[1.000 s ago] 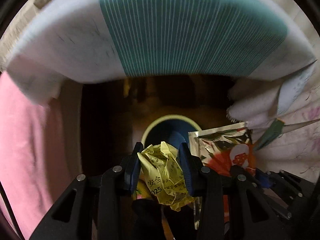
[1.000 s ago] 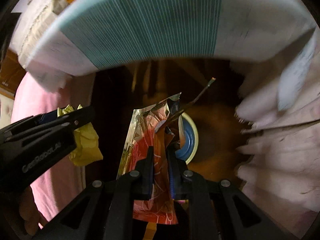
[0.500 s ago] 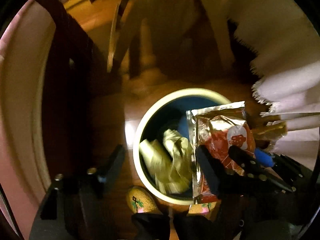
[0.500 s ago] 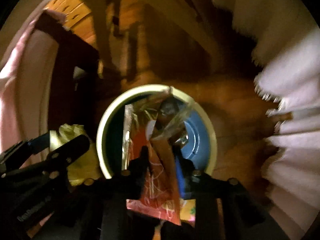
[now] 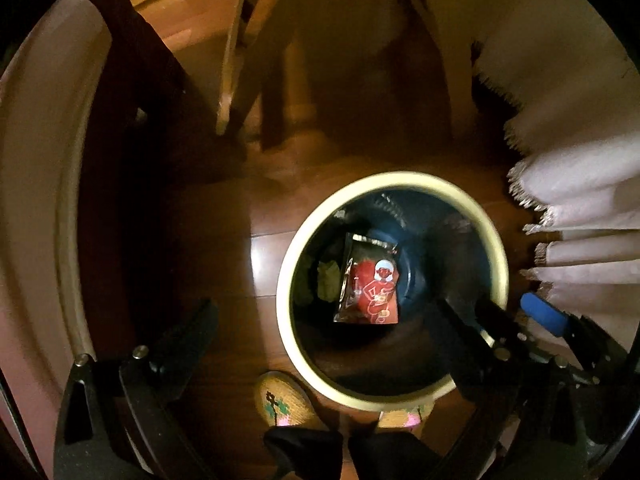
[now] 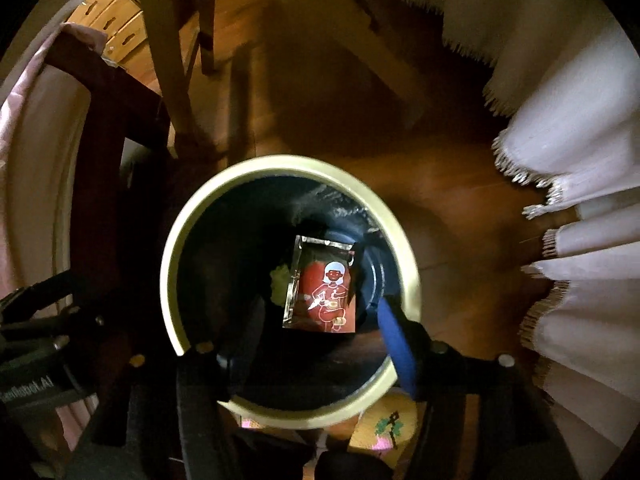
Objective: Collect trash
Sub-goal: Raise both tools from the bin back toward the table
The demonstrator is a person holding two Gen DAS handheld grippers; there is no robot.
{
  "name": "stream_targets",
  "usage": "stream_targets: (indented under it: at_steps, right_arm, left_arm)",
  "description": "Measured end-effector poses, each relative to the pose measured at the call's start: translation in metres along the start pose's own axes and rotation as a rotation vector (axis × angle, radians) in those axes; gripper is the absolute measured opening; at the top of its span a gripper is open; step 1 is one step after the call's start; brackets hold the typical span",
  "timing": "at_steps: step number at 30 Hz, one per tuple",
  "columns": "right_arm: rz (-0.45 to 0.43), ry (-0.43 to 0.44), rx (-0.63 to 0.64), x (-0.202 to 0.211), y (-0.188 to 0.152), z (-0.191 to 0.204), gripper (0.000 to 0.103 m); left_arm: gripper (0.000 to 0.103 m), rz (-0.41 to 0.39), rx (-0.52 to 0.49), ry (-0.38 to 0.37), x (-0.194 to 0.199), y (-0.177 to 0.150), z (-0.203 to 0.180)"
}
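Both tools hang nose-down over the bin (image 6: 188,216), cream rim, dark blue inside, standing on the wooden floor. The red foil wrapper (image 6: 326,286) lies flat on the bottom, long axis running twelve to six in the right wrist view, and the crumpled yellow paper (image 6: 280,280) sits just beside it at nine o'clock. The right gripper (image 6: 320,344) is directly above the wrapper, jaws opening with nothing between them, the wrapper far below. The left gripper (image 5: 320,344) has its jaws opening too, spread wide and empty. From its camera the bin sits toward three o'clock, wrapper (image 5: 370,286) and paper (image 5: 328,280) both inside. So both pieces look delivered. My call: the next move is up and away from the bin to find more trash, and neither hand is favoured, since none shows outside the bin. Slippered feet (image 5: 280,400) at six o'clock.
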State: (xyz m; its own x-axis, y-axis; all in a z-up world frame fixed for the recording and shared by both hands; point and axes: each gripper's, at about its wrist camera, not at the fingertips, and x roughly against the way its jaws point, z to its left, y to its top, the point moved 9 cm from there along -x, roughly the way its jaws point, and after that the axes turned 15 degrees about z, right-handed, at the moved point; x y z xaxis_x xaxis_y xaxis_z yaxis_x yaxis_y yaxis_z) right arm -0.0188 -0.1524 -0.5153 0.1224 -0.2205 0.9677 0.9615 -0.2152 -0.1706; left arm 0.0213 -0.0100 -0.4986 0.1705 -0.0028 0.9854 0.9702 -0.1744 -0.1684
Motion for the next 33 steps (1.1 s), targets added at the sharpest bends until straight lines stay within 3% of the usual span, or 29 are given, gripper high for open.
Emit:
stream_targets:
  at_steps: [8,19,27,33]
  right_arm:
    - [-0.047,0.002,-0.029,0.098,-0.025,0.019,0.059]
    - [-0.147,0.006,0.011,0.264,-0.049,0.076,0.059]
    - [-0.266,-0.008,0.016,0.378,-0.05,0.119,0.059]
    - [-0.374,-0.003,-0.012,0.445,-0.038,0.14,0.059]
  left_arm:
    - [0.102,-0.105,-0.013,0.001,0.113,-0.022,0.003]
    - [0.102,-0.234,-0.054,-0.01,0.309,-0.048,0.034]
    - [0.102,-0.44,-0.127,-0.009,0.454,-0.037,0.058]
    - [0.102,-0.554,-0.158,0.014,0.522,-0.02,0.066]
